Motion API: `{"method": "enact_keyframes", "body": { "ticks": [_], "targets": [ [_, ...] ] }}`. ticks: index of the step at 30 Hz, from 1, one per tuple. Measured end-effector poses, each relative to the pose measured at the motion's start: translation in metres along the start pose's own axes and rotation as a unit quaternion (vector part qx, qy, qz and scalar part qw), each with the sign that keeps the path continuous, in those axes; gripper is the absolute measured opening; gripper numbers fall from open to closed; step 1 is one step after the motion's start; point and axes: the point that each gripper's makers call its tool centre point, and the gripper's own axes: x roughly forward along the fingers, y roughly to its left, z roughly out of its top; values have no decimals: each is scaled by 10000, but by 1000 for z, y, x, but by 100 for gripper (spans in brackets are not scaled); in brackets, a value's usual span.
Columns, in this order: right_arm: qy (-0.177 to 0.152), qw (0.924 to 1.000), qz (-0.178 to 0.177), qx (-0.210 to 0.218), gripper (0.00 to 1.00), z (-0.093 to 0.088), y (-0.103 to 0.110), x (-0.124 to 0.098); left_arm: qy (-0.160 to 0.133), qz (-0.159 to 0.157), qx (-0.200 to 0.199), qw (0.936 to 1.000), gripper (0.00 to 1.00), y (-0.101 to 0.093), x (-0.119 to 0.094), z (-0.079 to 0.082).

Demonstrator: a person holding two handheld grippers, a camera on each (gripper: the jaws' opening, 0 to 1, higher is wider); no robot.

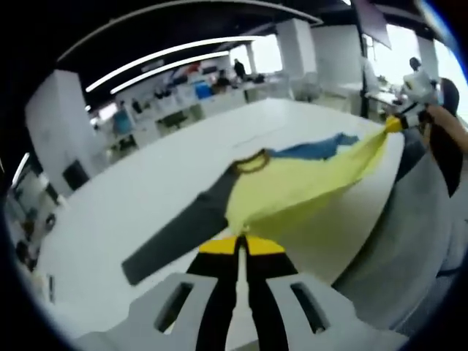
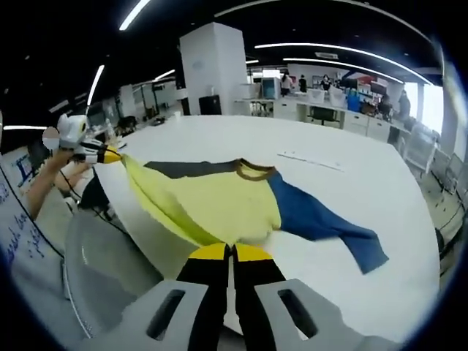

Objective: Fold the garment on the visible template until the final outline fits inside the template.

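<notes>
Both claws pinch the yellow shirt (image 2: 219, 201) hem: left gripper (image 1: 241, 245) low centre, right gripper (image 2: 230, 252) likewise. Its body sags mid-frame over the white table (image 2: 380, 183). Soft, light, floppy, I judge; corners give the surest hold.

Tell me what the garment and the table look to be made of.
Garment: soft knit fabric, likely cotton jersey, matte; it sags and creases between the two grippers. Table: smooth white top, probably laminate, faint sheen reflecting ceiling light; the exact material is unclear.
</notes>
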Motion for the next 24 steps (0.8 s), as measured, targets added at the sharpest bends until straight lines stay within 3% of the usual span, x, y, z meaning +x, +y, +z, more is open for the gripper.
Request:
{"method": "enact_keyframes", "body": {
  "ticks": [9, 15, 24],
  "targets": [
    [437, 9989, 68, 177, 2, -38, 16, 4, 318, -189, -195, 9991, 0, -15, 1, -43],
    [672, 9972, -48, 316, 2, -57, 11, 8, 437, -322, -332, 9980, 0, -27, 3, -64],
    [1159, 9926, -3, 365, 2, -82, 18, 11, 857, -516, -446, 9940, 0, -50, 4, -98]
  ]
}}
